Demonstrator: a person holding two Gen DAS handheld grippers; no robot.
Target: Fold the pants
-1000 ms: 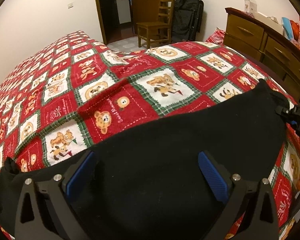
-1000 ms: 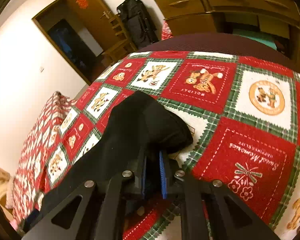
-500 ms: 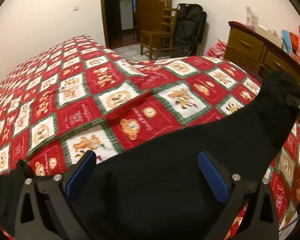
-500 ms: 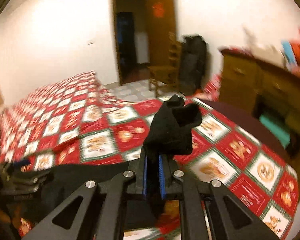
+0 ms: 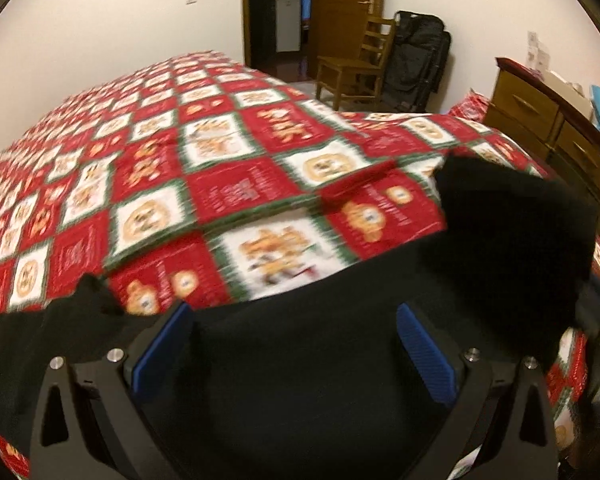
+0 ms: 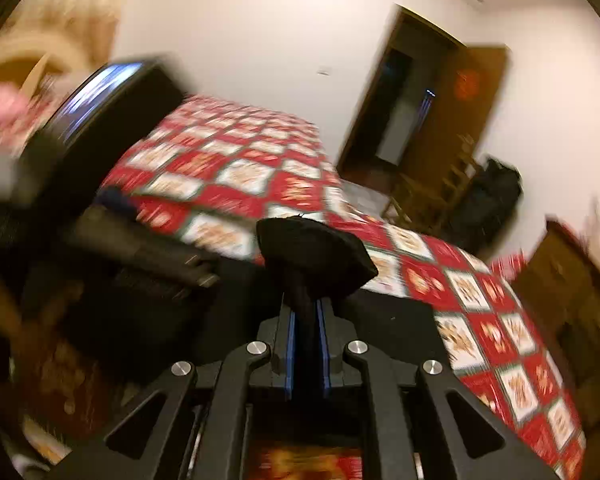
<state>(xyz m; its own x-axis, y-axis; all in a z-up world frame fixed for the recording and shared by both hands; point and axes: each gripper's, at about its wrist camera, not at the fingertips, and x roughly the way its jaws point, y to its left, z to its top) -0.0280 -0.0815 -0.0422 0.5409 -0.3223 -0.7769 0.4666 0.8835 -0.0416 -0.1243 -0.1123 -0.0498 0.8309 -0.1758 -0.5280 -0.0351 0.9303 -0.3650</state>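
Across the near end of the bed, one pair of black pants [image 5: 320,380] lies spread on the red, white and green patchwork quilt [image 5: 228,196], filling the lower part of my left view. One bunched end of the cloth [image 6: 314,252] is lifted off the quilt and pinched in my right gripper [image 6: 307,344]; its two blue pads [image 6: 288,344] stand almost together with only a thin fold of black fabric squeezed between them, the rest mushrooming out above the tips. That same raised end shows as a dark hump [image 5: 512,220] at the right of my left view. My left gripper [image 5: 292,352] hovers over the pants with its two blue pads [image 5: 160,352] spread wide; the cloth lies below and between them, and neither pad presses on it. Whether the tips touch the fabric I cannot tell. From the right view the left tool shows as one blurred dark body [image 6: 100,120], with a hand [image 6: 0,108] at the frame's edge. Beyond the bed stand one wooden chair [image 5: 352,72], one black bag [image 5: 416,64] leaning against the wall, one open wooden door [image 5: 344,8] and one wooden dresser [image 5: 548,120] along the right side. Both views are smeared with motion blur, the right one heavily.
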